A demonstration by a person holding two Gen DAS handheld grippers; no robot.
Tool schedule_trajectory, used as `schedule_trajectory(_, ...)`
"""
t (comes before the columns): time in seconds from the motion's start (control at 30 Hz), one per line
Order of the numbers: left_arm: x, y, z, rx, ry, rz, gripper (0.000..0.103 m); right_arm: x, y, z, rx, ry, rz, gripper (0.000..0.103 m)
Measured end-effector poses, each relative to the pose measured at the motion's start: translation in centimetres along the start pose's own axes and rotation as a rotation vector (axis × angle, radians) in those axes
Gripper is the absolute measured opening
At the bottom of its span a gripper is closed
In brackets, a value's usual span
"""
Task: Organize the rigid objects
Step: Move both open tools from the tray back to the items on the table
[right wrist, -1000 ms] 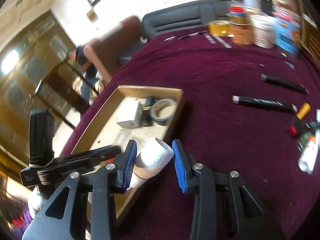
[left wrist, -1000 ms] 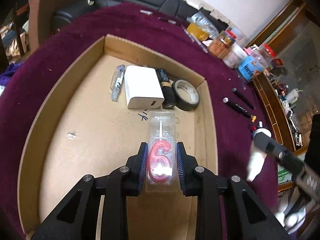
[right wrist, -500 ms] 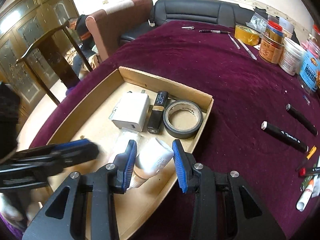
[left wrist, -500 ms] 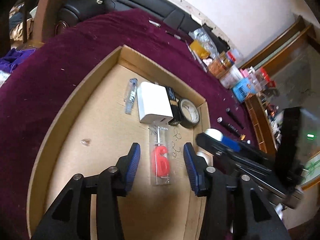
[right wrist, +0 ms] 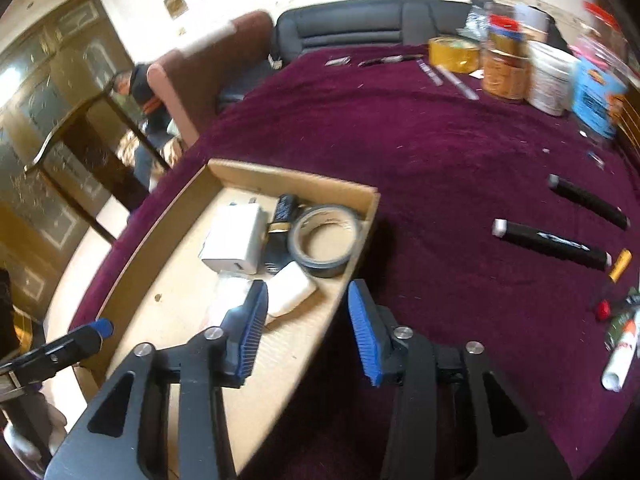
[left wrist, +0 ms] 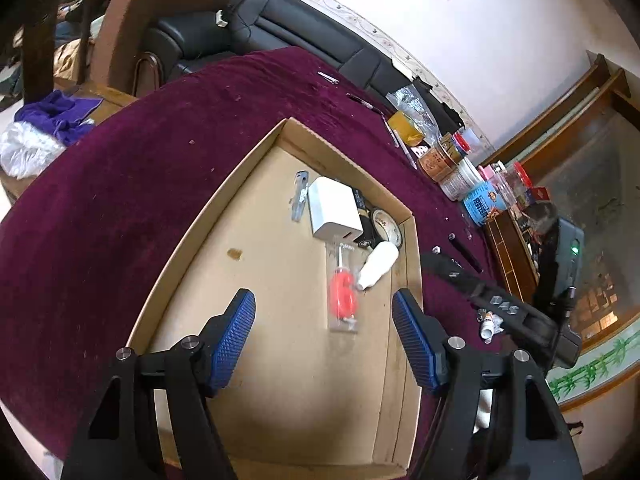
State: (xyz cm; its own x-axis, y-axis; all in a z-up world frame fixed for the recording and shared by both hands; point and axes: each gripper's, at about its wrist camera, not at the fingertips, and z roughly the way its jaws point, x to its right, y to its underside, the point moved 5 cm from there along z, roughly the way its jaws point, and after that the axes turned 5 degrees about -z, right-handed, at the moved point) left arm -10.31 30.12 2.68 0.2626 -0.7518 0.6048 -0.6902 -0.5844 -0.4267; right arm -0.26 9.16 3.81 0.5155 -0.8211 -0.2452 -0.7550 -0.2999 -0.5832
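A cardboard tray [left wrist: 256,280] [right wrist: 168,216] lies on the maroon table. In it are a packaged red "6" candle [left wrist: 343,295], a white bottle [left wrist: 378,264] [right wrist: 290,288], a white charger [left wrist: 334,214] [right wrist: 236,240], a black battery [right wrist: 282,216], a tape roll [right wrist: 324,240] and a clear pen [left wrist: 299,196]. My left gripper [left wrist: 324,344] is open and empty above the tray, behind the candle. My right gripper [right wrist: 306,328] is open and empty at the tray's right edge, just behind the white bottle.
Black markers [right wrist: 552,244] [right wrist: 588,200], a small orange piece [right wrist: 620,266] and a white tube [right wrist: 620,356] lie on the cloth right of the tray. Jars and cans [right wrist: 548,76] stand at the back right. A sofa and chair sit behind the table.
The left gripper let go of the candle, opened wide and drew back. The right gripper carried the white bottle over the tray, released it beside the candle, and opened.
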Motion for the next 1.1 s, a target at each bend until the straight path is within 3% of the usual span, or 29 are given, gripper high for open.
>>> schedule_trajectory(0.17,-0.1,0.9,-0.6,0.008,-0.024,0.001,0.065,3.3,1.6,-3.6,0.063,0.012,0.08,0.043)
schedule_trajectory(0.23,0.2,1.1,-0.7,0.01,-0.031,0.006,0.065,5.0,3.0,-4.8,0.078,0.022,0.129,0.051)
schedule_trajectory(0.37,1.7,2.1,-0.9,0.015,-0.05,0.051,0.065,8.5,5.7,-6.2,0.094,0.017,0.264,0.054)
schedule_trajectory(0.47,4.1,3.4,-0.9,0.052,-0.142,0.15,0.065,11.2,7.9,-6.8,0.103,0.022,0.346,0.054)
schedule_trajectory(0.53,6.5,4.9,-1.0,0.112,-0.225,0.273,0.065,12.8,9.1,-7.1,0.107,0.056,0.373,0.053)
schedule_trajectory(0.67,11.1,8.2,-0.4,0.142,-0.27,0.45,0.065,15.5,11.1,-8.1,0.132,0.16,0.401,0.053)
schedule_trajectory(0.8,14.2,10.8,0.7,0.12,-0.272,0.563,0.065,16.0,11.4,-9.1,0.169,0.125,0.438,0.053)
schedule_trajectory(1.1,15.3,12.3,2.9,0.029,-0.302,0.568,0.065,14.9,11.5,-9.2,0.194,0.107,0.404,0.053)
